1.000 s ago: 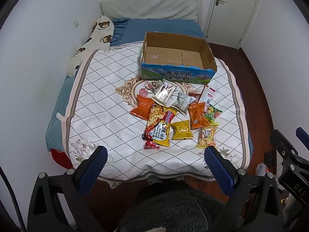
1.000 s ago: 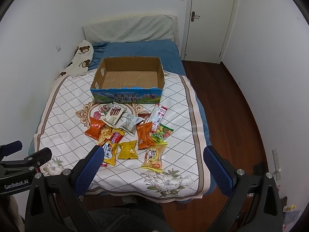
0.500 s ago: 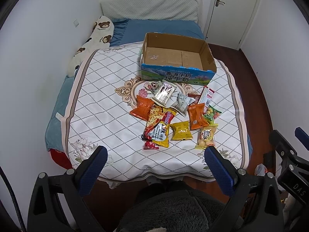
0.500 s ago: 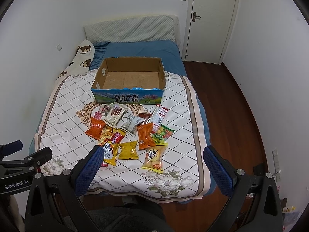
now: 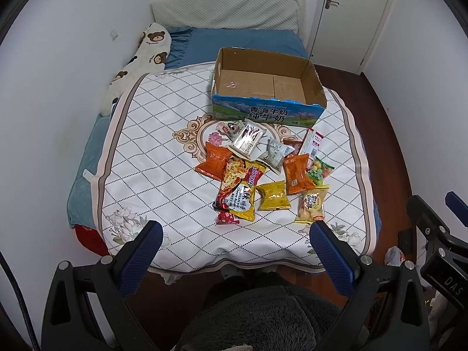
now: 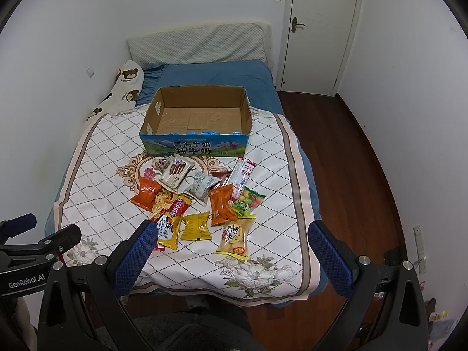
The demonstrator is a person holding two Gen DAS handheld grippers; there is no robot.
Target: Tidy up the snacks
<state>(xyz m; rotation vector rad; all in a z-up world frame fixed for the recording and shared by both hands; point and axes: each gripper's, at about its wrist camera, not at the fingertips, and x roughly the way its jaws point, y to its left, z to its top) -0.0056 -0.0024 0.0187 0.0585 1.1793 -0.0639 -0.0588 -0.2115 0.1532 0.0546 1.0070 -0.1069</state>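
Observation:
Several snack packets lie in a loose pile on the quilted bed cover (image 5: 152, 146), among them a long noodle pack (image 5: 241, 188), a yellow packet (image 5: 273, 196), an orange packet (image 5: 297, 172) and a biscuit bag (image 5: 312, 206). Behind them stands an open, empty cardboard box (image 5: 266, 86) with a blue printed front. The same box (image 6: 199, 117) and noodle pack (image 6: 171, 219) show in the right wrist view. My left gripper (image 5: 234, 242) is open and empty, above the bed's near edge. My right gripper (image 6: 231, 242) is open and empty, also short of the pile.
A bear-print pillow (image 5: 137, 64) lies along the left wall and a grey pillow (image 5: 228, 11) at the headboard. A white door (image 6: 321, 29) stands at the back right over dark wood floor (image 6: 345, 161). The right gripper's body (image 5: 438, 242) shows at the right edge.
Both views have crept slightly closer to the bed. The snacks and box have not moved. Both grippers stay open.

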